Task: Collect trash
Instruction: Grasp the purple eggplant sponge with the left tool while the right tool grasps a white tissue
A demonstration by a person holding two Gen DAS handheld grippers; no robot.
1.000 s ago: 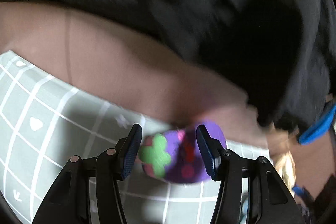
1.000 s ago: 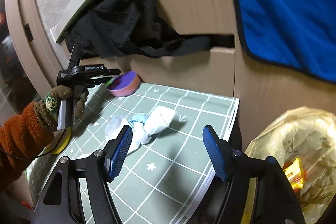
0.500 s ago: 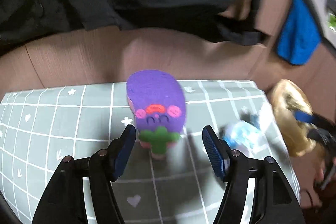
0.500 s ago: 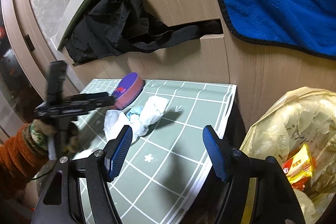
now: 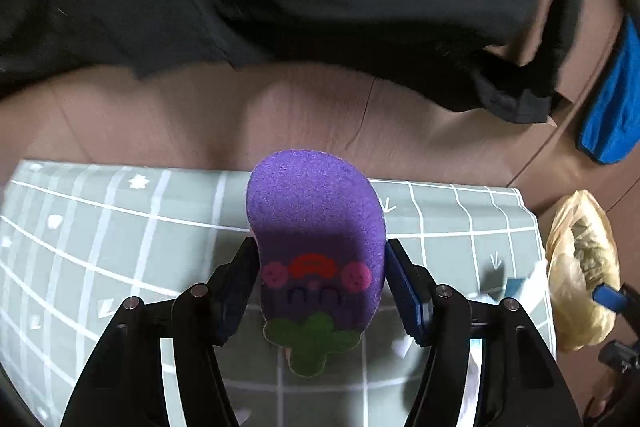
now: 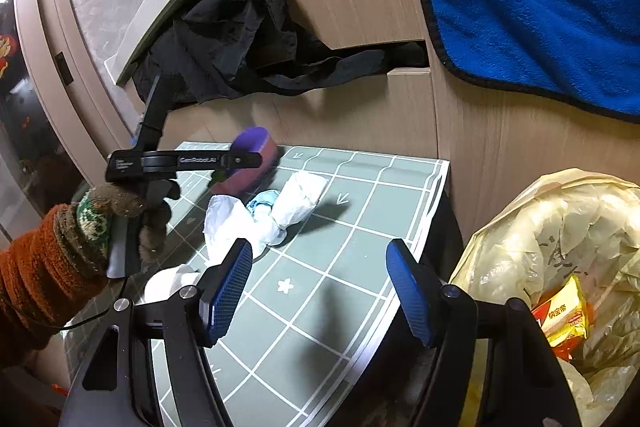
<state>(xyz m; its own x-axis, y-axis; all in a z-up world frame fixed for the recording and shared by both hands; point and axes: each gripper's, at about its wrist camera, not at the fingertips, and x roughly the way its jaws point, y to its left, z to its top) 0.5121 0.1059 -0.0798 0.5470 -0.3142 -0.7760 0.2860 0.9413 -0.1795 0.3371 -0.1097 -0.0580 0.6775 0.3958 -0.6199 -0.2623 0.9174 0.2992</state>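
Sponge (image 5: 316,227) now between closing fingers (image 5: 404,287); tissues (image 6: 260,215) beside.

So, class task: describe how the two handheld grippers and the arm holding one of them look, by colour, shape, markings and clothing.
Both grippers have black frames with silver pivot bolts and ribbed blue pads: the left gripper and the right gripper. From the right wrist view, the left one shows a long black body with small white lettering. The hand holding it wears a brown knitted glove with a green-and-white patterned band, under an orange-brown fuzzy sleeve.
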